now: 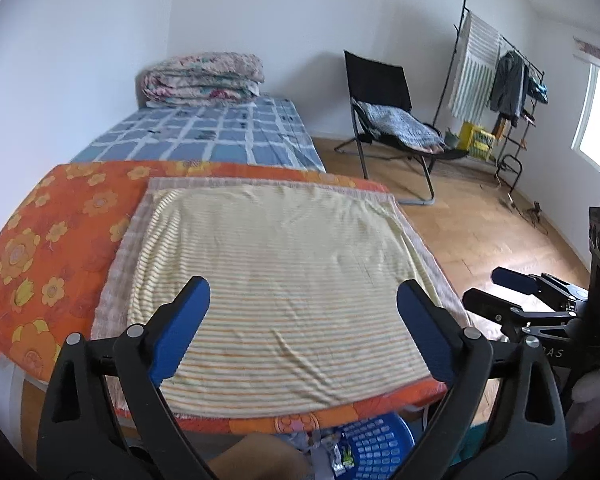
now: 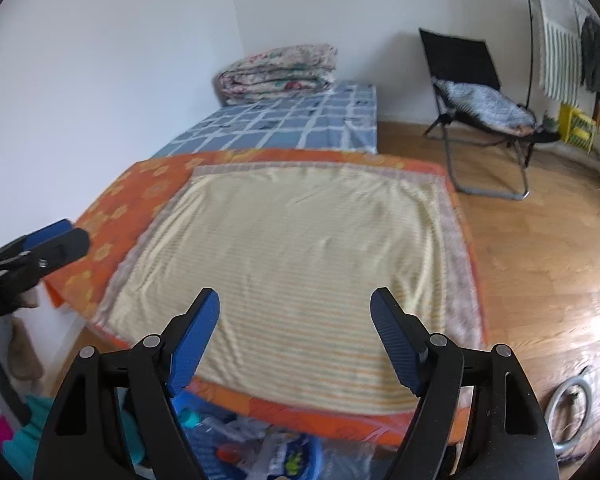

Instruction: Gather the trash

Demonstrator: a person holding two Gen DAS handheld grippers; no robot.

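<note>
Trash (image 2: 276, 452): crumpled clear plastic and printed wrappers (count not legible; one green-print sachet (image 1: 346, 458) is distinct) lying in 1 blue perforated basket (image 1: 380, 446), directly below and just behind both grippers' fingertips, under the near table edge. Left gripper (image 1: 303, 320): jaws wide apart, nothing betw. them, nothing held. Right gripper (image 2: 295, 336): jaws also well apart, empty. Ahead of both: 1 striped yellow towel (image 1: 276, 264) spread flat on 1 orange floral cloth (image 1: 56, 232), no items on top. Beyond that, 1 bed w/ blue checked sheet (image 1: 204, 136) and 1 folded quilt (image 1: 204, 78). Further right: 1 black folding chair (image 1: 384, 92), 1 clothes rack (image 1: 496, 64) (approx. 2 garments hung).
</note>
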